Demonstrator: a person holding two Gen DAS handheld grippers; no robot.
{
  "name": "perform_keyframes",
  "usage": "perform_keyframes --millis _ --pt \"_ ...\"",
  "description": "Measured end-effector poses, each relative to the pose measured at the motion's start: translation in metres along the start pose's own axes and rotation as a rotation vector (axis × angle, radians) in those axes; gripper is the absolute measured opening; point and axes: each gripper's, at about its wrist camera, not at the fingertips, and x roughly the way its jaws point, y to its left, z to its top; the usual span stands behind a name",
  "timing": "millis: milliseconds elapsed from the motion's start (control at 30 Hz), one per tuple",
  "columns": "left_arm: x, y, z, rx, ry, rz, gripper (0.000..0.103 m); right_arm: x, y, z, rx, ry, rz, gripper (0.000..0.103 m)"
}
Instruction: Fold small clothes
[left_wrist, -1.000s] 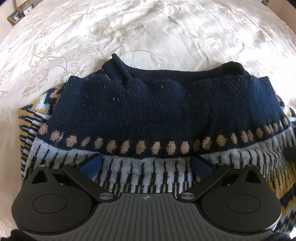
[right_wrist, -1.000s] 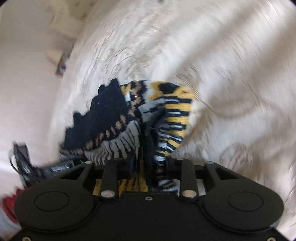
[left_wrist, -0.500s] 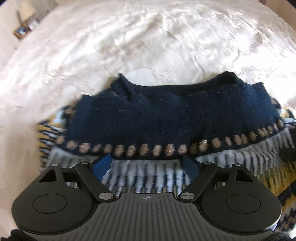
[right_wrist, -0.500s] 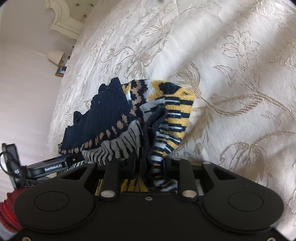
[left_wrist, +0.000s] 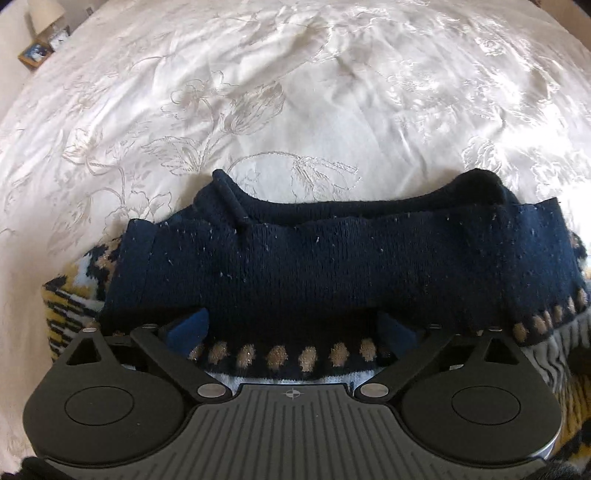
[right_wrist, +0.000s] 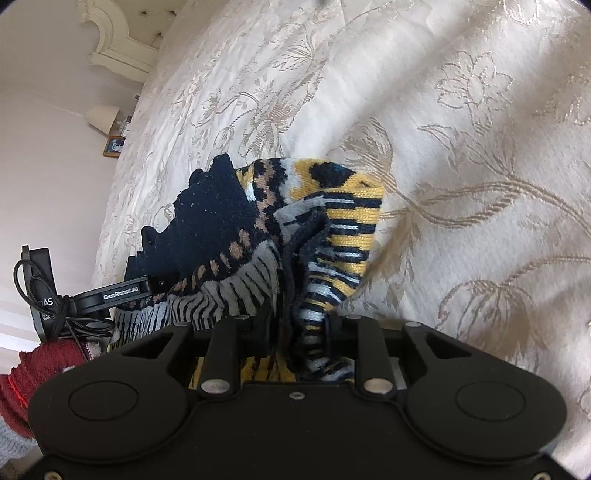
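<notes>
**A:** The right gripper (right_wrist: 295, 325) has its jaws pinching a bunched edge of the jumper (left_wrist: 351, 266), striped yellow-and-black knit gathered between them. The left gripper (left_wrist: 291, 332) has its jaws spread wide and opening, poised over the navy band with the tan dots, pads off the knit as far as the left view shows. A red sleeve (right_wrist: 40, 369) shows at the right view's lower left edge.

**B:** And the jumper itself?

**A:** It lies part-folded on the bed (left_wrist: 295, 92), navy top panel laid over the patterned body, the right end lifted into the pinch. Around it, only cream floral bedspread.

**B:** What could go wrong from here?

**A:** Likely the fold skews. The right side holds several layers in one thick wad; if the pinch catches only some, the inner layer may slide out and the edge will land crooked. The left jaws, coming down on loose knit, could drag the navy panel and rumple what is already laid. The glossy bedspread looks slippery, so the whole piece may shift.

**B:** Any containers?

**A:** None in view. A lamp (right_wrist: 101, 118) and framed picture (right_wrist: 112, 146) stand beside the bed.
</notes>
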Motion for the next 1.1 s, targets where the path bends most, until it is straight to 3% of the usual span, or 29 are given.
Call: perform_keyframes --millis 100,300,467,533,633,800,1100 --pt "-0.018 0.011 -0.005 -0.007 -0.036 -0.022 0.09 0.0 -0.002 0.001 -0.001 0.004 0.008 0.034" --pt "-0.063 0.004 -0.05 0.027 -0.09 -0.028 0.09 0.0 -0.004 0.001 -0.002 0.003 0.02 0.034" --pt "-0.065 -0.022 -0.088 0.101 -0.027 0.006 0.091 -0.001 -0.004 0.001 -0.006 0.008 0.015 0.034" --pt "-0.051 -0.02 -0.097 0.067 0.021 -0.01 0.094 -0.001 -0.003 0.001 -0.006 0.009 0.009 0.034" --pt "-0.043 -0.014 -0.092 0.043 0.028 -0.019 0.094 0.0 0.0 0.002 -0.005 0.012 0.0 0.034" --pt "-0.076 0.0 -0.095 -0.013 -0.034 -0.035 0.091 0.001 0.013 0.004 -0.037 0.015 -0.025 0.036" --pt "-0.123 0.032 -0.145 -0.064 -0.093 -0.126 0.091 -0.025 0.065 -0.001 -0.109 -0.038 -0.044 0.031"
